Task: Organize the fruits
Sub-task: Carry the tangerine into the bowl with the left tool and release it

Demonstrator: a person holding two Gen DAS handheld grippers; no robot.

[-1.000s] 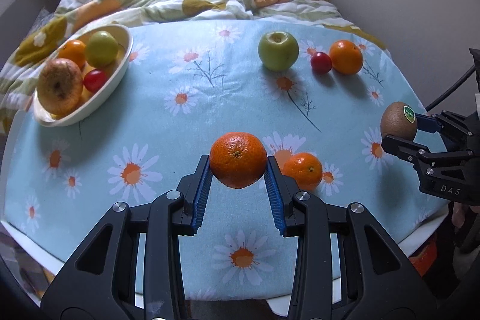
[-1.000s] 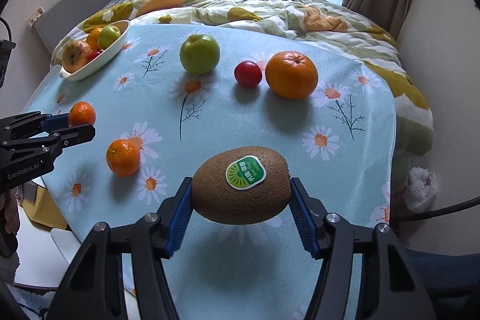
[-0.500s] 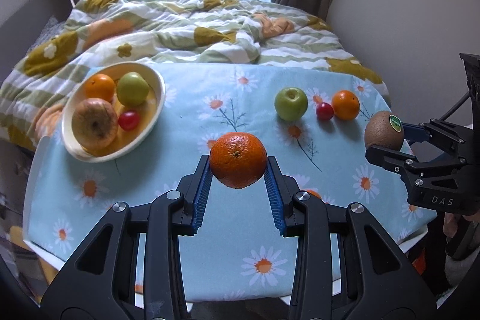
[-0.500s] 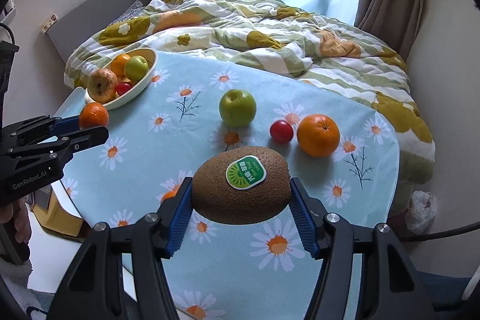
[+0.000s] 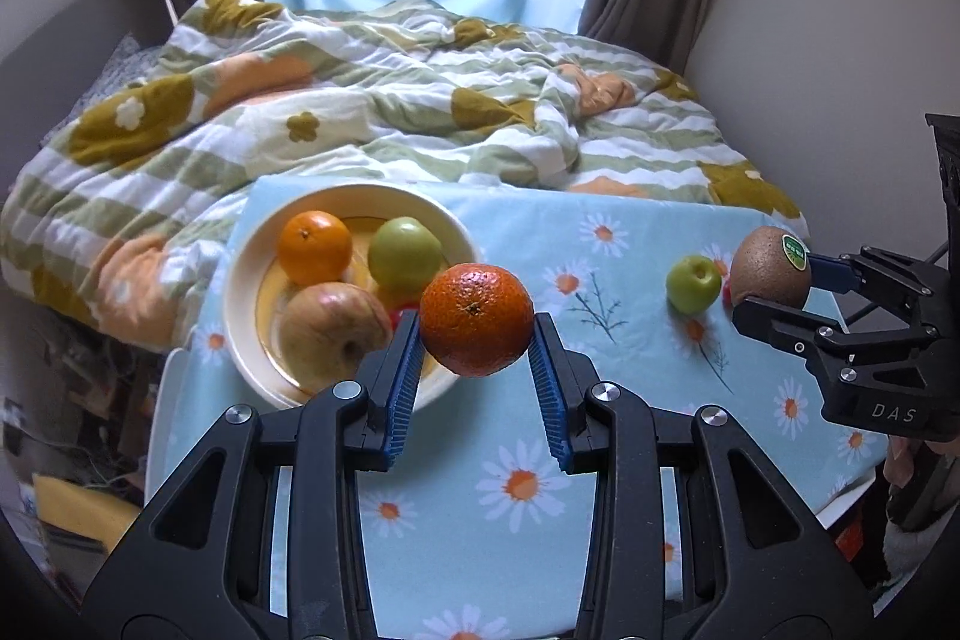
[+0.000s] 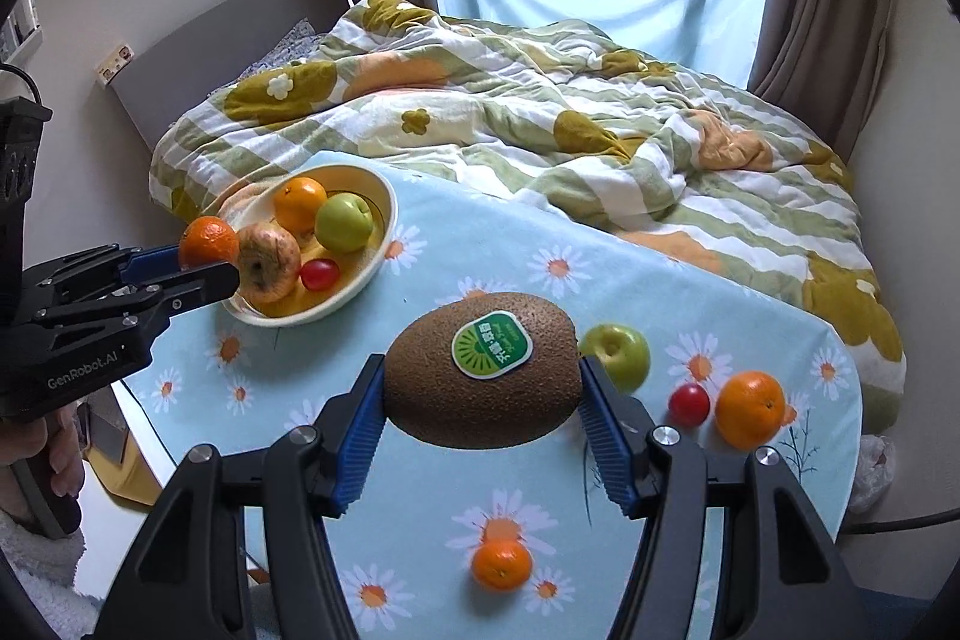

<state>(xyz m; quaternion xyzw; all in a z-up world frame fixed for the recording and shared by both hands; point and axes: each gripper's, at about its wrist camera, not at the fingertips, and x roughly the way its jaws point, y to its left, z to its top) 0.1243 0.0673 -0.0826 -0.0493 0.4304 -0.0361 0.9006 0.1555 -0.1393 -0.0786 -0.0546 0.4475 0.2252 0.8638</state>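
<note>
We have carried both fruits up toward the bowl [image 5: 240,280]: left gripper [image 5: 474,376] clenched on the mandarin [image 5: 476,319], right gripper [image 6: 483,418] grasping the kiwi [image 6: 480,370]; dropping in comes next.

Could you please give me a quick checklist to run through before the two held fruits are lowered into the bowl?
1. Left gripper shut on the mandarin: ok.
2. Right gripper shut on the kiwi: ok.
3. Mandarin near the bowl: ok.
4. Free room in the bowl for two more fruits: cannot tell; four already inside.
5. Kiwi over the bowl: not ok, off to its side.
</note>
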